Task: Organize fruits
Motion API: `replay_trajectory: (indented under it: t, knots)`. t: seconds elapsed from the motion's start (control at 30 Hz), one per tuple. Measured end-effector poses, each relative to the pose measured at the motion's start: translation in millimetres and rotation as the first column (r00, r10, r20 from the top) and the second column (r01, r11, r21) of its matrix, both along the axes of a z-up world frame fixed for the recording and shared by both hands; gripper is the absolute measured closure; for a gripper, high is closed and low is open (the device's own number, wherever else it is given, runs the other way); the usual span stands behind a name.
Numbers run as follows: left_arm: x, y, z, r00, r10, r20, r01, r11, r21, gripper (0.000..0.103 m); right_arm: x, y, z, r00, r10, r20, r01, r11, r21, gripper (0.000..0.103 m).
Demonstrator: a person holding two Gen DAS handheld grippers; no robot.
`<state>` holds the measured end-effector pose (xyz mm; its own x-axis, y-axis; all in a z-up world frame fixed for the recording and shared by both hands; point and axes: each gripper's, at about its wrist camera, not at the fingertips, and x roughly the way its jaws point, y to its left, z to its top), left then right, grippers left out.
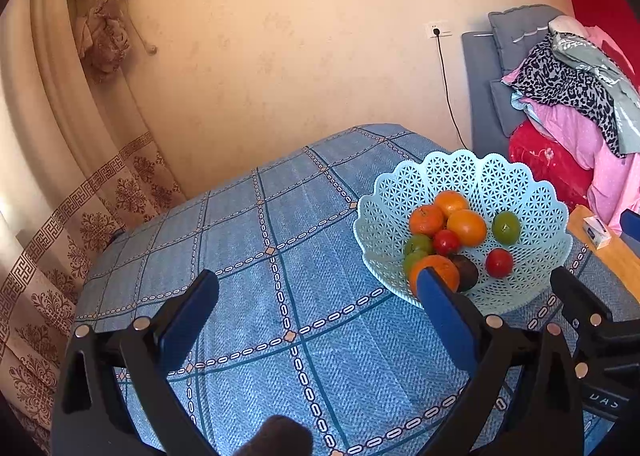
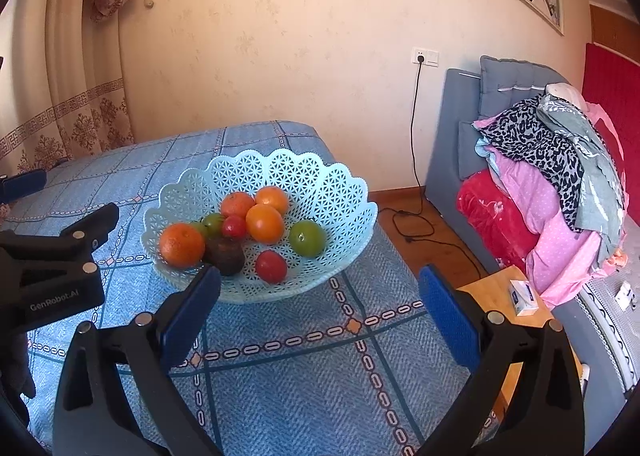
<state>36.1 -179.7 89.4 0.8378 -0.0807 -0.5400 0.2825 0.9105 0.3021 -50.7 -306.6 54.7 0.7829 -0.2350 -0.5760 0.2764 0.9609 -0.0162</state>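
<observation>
A pale blue lattice basket (image 1: 516,171) (image 2: 340,183) stands on the blue checked tablecloth (image 1: 280,240) (image 2: 312,376). It holds several fruits: oranges (image 1: 466,227) (image 2: 264,223), green fruits (image 1: 506,227) (image 2: 307,238), small red ones (image 1: 499,262) (image 2: 271,266) and a dark brown one (image 2: 224,252). My left gripper (image 1: 318,288) is open and empty, left of the basket, its right finger in front of the nearest orange (image 1: 438,268). My right gripper (image 2: 320,286) is open and empty, just in front of the basket.
A wooden side table (image 2: 500,296) with a small white box (image 2: 524,298) stands right of the table. Behind it is a grey sofa (image 2: 460,151) piled with clothes. A curtain (image 1: 80,175) hangs at the left. A power cord (image 2: 416,215) lies on the floor.
</observation>
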Motion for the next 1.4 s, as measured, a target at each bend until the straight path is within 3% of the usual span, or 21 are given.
replay_trajectory:
  t: [0.9,1.4]
  knots:
    - [-3,-7,-4,1.000,-0.025,-0.008,0.025,1.000,0.015,0.005,6,2,-8,1.000,0.001,-0.021,-0.001,1.000,-0.018,0.002]
    - [-10,-4,-3,0.999,-0.028,0.033,0.027,0.999,0.031,0.005,6,5,-7,1.000,0.006,-0.021,-0.007,1.000,-0.022,0.002]
